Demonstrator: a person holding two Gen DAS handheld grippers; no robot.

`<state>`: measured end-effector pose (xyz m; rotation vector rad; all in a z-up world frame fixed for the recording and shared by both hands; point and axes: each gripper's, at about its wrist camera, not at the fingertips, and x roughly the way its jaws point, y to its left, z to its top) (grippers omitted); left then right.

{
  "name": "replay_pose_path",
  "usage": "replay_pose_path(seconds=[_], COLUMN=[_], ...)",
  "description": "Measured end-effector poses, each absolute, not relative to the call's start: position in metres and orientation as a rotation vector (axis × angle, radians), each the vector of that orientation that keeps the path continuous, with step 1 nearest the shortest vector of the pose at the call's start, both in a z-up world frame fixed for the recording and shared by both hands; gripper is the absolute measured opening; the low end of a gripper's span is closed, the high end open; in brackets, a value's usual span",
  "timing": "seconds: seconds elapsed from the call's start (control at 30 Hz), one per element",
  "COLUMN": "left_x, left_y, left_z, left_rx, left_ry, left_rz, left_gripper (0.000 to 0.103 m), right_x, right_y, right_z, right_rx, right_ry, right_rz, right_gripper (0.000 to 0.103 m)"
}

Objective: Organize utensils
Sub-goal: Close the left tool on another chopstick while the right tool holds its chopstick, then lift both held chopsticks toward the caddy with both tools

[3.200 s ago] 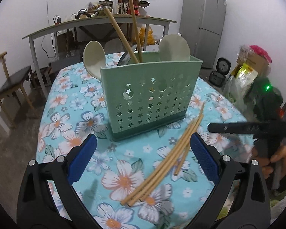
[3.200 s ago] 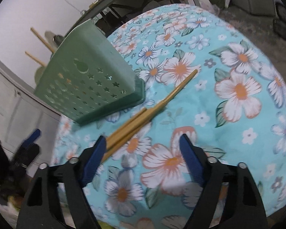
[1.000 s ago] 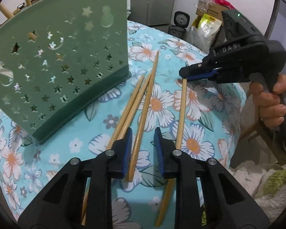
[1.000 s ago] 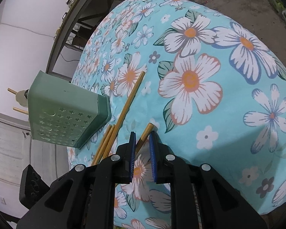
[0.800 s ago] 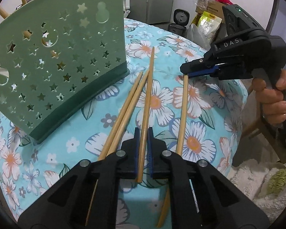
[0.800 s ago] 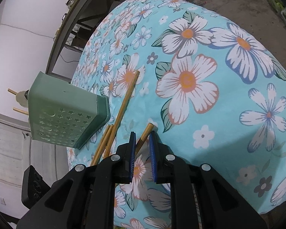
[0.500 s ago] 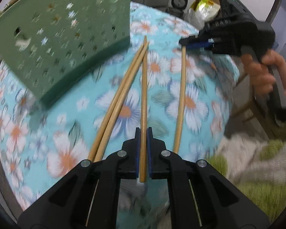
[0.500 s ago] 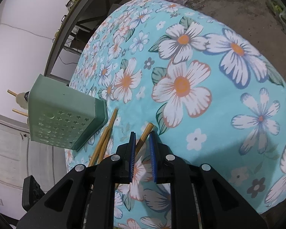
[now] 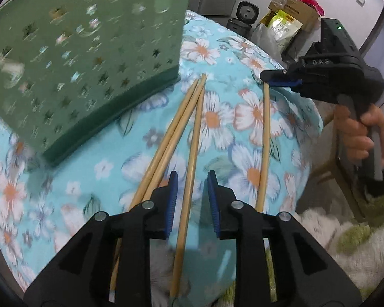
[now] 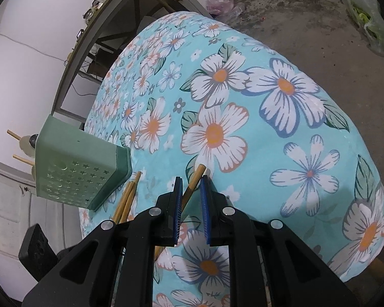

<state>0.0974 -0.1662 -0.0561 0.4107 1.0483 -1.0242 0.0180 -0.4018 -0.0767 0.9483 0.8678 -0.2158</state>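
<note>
The chopsticks (image 9: 189, 168) look like smooth, pale wood with a dull finish. The green holder (image 9: 84, 58) at 10 o'clock looks like matt plastic with star holes cut in it. The tablecloth (image 10: 281, 133) is soft cloth printed with flowers. The left gripper (image 9: 190, 197) is black plastic with ridged blue pads (image 9: 172, 202) and shiny metal screws.
</note>
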Motion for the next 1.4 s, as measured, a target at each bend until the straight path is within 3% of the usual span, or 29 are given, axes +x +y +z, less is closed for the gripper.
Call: replay_pose_path(seconds=[0.67, 0.77, 0.93, 1.4], left_x=[0.123, 0.122, 0.122, 0.132], left_y=[-0.268, -0.271, -0.263, -0.169], left_z=[-0.066, -0.065, -0.053, 0.053], left_rx=[0.411, 0.417, 0.391, 0.139], left_ry=[0.950, 0.942, 0.945, 0.799], left_rz=[-1.030, -1.026, -1.023, -0.987], left_gripper=[0.022, 0.010, 0.005, 0.005], right_x=[0.019, 0.019, 0.020, 0.035], right_y=[-0.402, -0.402, -0.399, -0.383], right_z=[-0.082, -0.082, -0.074, -0.009], right_rx=[0.957, 0.951, 0.949, 0.852], right_ry=[0.870, 0.866, 0.839, 0.709], right_rz=[-0.214, -0.215, -0.199, -0.091], right_gripper=[0.014, 0.014, 0.013, 0.007])
